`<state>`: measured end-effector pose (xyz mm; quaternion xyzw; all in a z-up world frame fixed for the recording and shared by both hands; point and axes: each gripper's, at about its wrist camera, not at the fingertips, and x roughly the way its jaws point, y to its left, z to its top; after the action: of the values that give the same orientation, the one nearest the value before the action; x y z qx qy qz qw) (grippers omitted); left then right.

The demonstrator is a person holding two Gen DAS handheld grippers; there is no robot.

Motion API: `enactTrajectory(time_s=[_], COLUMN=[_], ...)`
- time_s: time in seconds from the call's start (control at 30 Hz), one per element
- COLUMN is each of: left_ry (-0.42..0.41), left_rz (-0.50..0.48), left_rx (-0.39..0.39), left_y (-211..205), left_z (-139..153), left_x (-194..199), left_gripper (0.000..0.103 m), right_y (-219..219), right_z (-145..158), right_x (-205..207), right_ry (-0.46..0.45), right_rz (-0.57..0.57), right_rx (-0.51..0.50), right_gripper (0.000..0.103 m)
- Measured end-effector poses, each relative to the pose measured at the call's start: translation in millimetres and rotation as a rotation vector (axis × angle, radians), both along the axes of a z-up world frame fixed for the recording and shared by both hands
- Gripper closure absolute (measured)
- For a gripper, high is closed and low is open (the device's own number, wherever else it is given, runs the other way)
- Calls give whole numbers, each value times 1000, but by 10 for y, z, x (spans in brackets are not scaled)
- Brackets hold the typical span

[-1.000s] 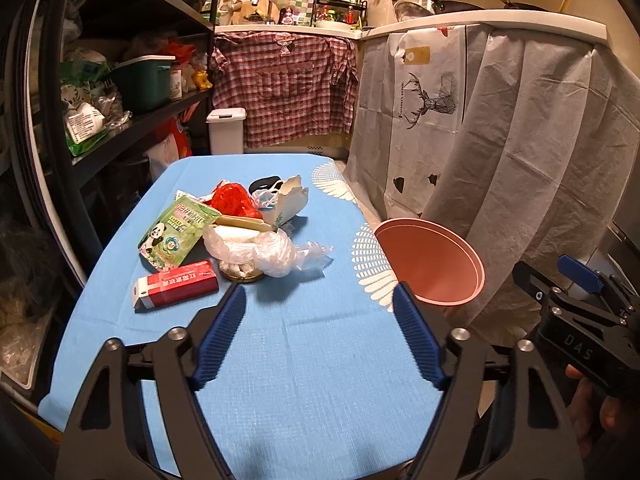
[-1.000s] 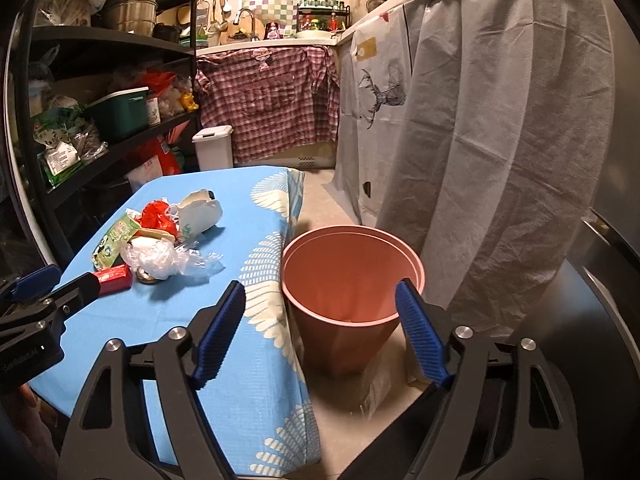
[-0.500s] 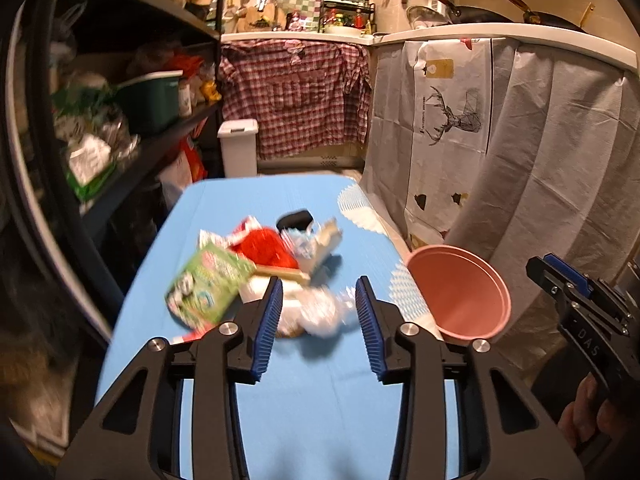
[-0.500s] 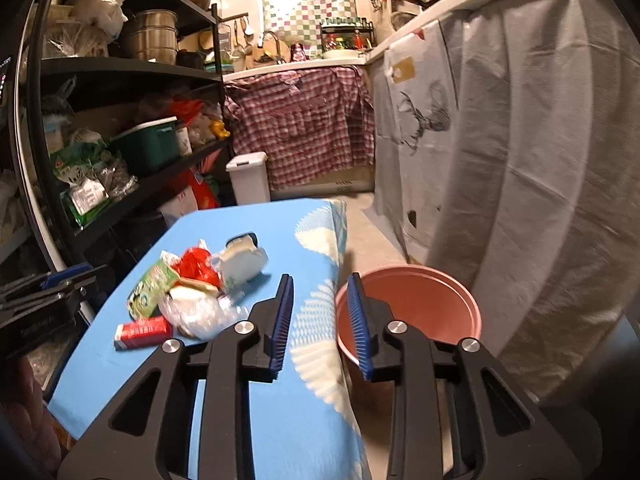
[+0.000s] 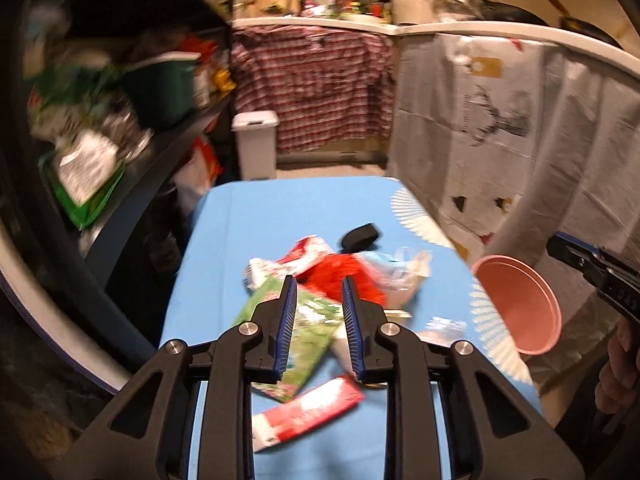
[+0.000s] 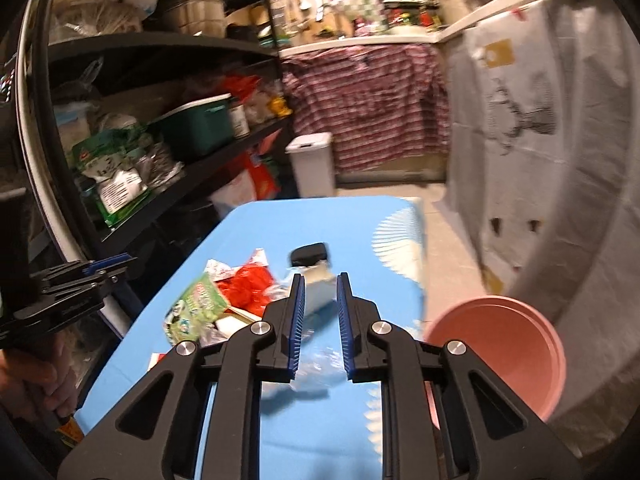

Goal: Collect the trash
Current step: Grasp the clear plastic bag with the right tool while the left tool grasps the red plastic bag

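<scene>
My left gripper: jaws narrowed to a slim gap, holding nothing, above the blurred trash pile. My right gripper: the same, empty. Green printed snack packet between the left jaws; red-and-white rectangular carton at 6 o'clock of it; pink round plastic bin at 3 o'clock, beside the blue-clothed table.

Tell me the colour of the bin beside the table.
Salmon pink. The bin shows best in the right wrist view, standing on the floor at the table's edge.
</scene>
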<state>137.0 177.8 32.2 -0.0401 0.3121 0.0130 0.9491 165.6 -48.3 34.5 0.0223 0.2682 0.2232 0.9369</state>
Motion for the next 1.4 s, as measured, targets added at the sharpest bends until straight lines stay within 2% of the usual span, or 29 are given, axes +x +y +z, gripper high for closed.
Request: enactTrajectory(time_s=[0.17, 0.37, 0.47, 0.83, 0.87, 0.93, 0.97, 1.0, 1.17, 1.23, 1.27, 1.33, 1.4], left_ry=[91, 143, 148, 155, 158, 165, 166, 170, 196, 221, 231, 227, 207], left_rz=[54, 36, 28, -106, -115, -133, -137, -142, -161, -162, -168, -173, -169], left_rx=[-45, -49, -58, -83, -84, -90, -91, -93, -90, -72, -79, -90, -92], left_y=[330, 491, 518, 148, 111, 35, 11, -20, -151, -203, -218, -228, -231], left_z=[-322, -513, -540, -603, -611, -638, -647, -660, -718, -767, -785, -769, -705], left_x=[183, 430, 507, 819, 844, 918, 943, 979, 1125, 1191, 1208, 1220, 1215], left_gripper=[80, 80, 80, 79, 78, 67, 63, 63, 63, 65, 78, 88, 90], right_y=[252, 610, 687, 761, 754, 731, 723, 708, 668, 660, 660, 647, 626], right_z=[-384, -789, -926, -1200, -1206, -1214, -1215, -1223, -1211, -1192, -1184, -1144, -1095], right_x=[89, 211, 267, 379, 383, 389, 390, 392, 370, 348, 341, 309, 285], right_ry=[78, 197, 237, 329, 334, 337, 339, 342, 343, 335, 332, 323, 313], right_rz=[79, 168, 181, 184, 185, 188, 190, 193, 214, 221, 222, 225, 226], right_rx=[5, -15, -41, -96, -95, -96, -95, -96, -92, -94, -95, -91, -85], right_gripper=[84, 62, 58, 56, 56, 57, 59, 64, 71, 72, 73, 73, 73])
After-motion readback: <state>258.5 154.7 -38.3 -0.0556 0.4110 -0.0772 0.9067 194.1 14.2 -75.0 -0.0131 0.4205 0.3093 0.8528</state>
